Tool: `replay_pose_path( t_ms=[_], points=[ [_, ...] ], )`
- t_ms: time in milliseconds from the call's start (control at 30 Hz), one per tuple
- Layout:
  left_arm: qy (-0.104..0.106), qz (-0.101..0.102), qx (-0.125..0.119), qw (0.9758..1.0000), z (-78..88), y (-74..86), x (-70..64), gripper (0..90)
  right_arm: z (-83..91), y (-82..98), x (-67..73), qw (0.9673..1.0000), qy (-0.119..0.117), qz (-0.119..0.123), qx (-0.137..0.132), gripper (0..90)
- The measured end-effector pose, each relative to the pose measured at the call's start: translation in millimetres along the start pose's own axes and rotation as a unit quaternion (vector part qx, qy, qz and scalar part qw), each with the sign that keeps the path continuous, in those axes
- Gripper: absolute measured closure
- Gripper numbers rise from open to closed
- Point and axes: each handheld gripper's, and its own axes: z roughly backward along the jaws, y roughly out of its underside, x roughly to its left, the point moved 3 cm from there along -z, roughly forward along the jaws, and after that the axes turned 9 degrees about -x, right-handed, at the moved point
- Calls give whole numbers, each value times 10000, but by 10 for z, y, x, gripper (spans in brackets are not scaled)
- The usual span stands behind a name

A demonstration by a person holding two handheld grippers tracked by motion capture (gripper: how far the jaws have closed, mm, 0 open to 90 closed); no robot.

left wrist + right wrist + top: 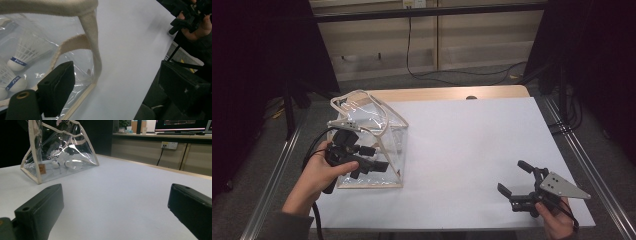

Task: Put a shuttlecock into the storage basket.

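Note:
A clear plastic bag (pixel 372 127) with cream fabric trim stands on the left part of the white table (pixel 462 150). Two white shuttlecocks (pixel 23 53) with blue bands lie inside it. My left gripper (pixel 374 159) is at the bag's near side, held by a hand. Its jaws stand wide apart, and in the left gripper view the left gripper (pixel 120 80) has the bag's corner trim (pixel 96 57) in the gap, with neither pad pressing on it. My right gripper (pixel 512 176) sits low at the table's near right, open with nothing between its fingers. From the right gripper (pixel 115 202) the bag (pixel 57 152) stands far off.
The table's wooden far edge (pixel 447 93) and metal side rails (pixel 592 175) frame the white surface. A cable (pixel 422 70) lies on the floor behind. Across the table, the hand with the right gripper (pixel 191 17) appears in the left gripper view.

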Motion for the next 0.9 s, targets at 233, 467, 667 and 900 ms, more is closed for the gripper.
replay_pose_path(
  t_ms=[233, 467, 667, 900],
  points=[
    [19, 3, 10, 10000, -43, 63, 9, 144, -1, 0, 2, 10000, 5, -10, -4, 1],
    [23, -17, 14, 10000, -75, 105, 16, 145, 3, -2, 0, 10000, 9, -4, 3, 1],
    [41, -43, 26, 10000, -98, 143, 23, 145, 3, -2, 2, 10000, 6, -16, -13, 2],
    [49, -28, 46, 10000, -133, 191, 41, 145, 8, -2, 2, 10000, 6, -18, -2, 2]
  ],
)
